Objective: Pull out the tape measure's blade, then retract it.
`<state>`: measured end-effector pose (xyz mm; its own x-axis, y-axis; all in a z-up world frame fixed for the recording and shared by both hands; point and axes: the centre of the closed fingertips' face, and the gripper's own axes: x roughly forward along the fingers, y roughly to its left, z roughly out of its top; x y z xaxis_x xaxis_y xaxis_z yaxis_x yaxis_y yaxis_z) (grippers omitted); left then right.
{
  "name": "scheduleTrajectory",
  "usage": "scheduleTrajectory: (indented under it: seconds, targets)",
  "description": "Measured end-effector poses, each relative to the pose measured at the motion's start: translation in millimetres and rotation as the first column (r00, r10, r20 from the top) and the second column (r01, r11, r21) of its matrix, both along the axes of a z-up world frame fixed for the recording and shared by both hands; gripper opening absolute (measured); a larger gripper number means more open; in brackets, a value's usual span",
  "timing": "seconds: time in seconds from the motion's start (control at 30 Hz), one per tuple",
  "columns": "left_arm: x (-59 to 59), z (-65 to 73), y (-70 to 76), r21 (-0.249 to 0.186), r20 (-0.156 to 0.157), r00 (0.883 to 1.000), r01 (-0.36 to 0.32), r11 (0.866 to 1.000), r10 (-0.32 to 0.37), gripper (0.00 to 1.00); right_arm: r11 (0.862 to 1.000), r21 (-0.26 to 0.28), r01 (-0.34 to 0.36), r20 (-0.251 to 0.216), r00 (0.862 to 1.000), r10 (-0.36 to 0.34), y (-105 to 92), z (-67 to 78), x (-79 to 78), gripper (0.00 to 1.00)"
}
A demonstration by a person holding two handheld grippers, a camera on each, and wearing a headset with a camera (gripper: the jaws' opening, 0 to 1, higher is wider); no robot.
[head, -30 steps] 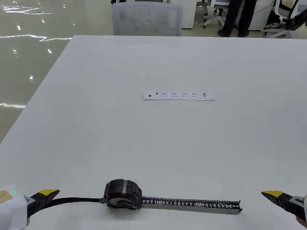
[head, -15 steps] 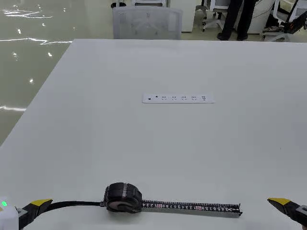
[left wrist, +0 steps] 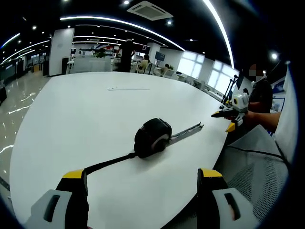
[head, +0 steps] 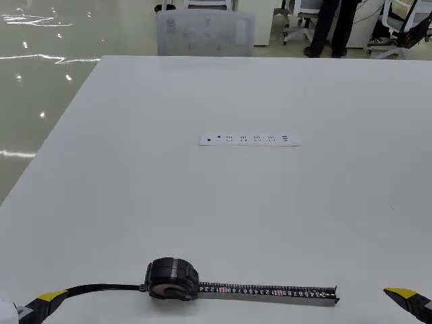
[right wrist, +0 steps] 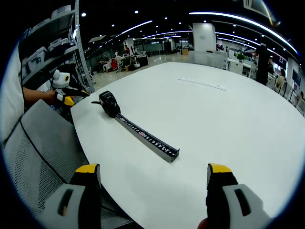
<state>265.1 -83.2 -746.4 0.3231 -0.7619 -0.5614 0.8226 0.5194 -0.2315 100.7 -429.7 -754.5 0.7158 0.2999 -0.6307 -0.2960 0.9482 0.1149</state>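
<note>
Currently the left tool (left wrist: 141, 173) and right tool (right wrist: 153, 168) gape empty, flanking the tape measure (head: 173, 278) with its blade (head: 270, 291) extended.

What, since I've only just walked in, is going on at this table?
A person holds a hand-held gripper in each hand, both open and empty. A tape measure lies on the table, blade pulled out. The left hand-held gripper is near the strap, the right hand-held gripper beyond the blade tip; neither grips it.

left gripper (head: 48, 297): cut off by head view's bottom edge
right gripper (head: 405, 295): cut off at corner
blade (head: 270, 291) numbers: unreadably small
</note>
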Motion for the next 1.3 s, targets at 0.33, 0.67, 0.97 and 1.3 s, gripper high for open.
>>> scheduleTrajectory:
  seconds: [0.33, 0.67, 0.97, 1.3]
  targets:
    - [0.0, 0.6, 3.4, -0.012, -0.003, 1.000, -0.017, 1.000, 0.017, 0.93, 1.000, -0.001, 0.002, -0.003, 1.000, -0.002, 1.2, -1.9, -2.5, 0.93]
    - [-2.3, 0.8, -1.2, -0.015, -0.009, 1.000, -0.010, 1.000, 0.010, 0.93, 1.000, 0.005, -0.001, -0.004, 1.000, 0.001, 5.2, -2.6, -4.7, 0.93]
    - [-4.5, 1.9, -4.8, -0.015, -0.014, 1.000, -0.005, 1.000, 0.005, 0.92, 1.000, 0.007, -0.002, -0.001, 1.000, 0.002, 5.7, -2.8, -4.1, 0.93]
    - [-2.8, 12.5, -17.8, -0.025, -0.015, 0.999, -0.034, 0.999, 0.034, 0.91, 1.000, 0.010, -0.009, 0.005, 1.000, 0.009, 8.6, -2.4, -0.9, 0.93]
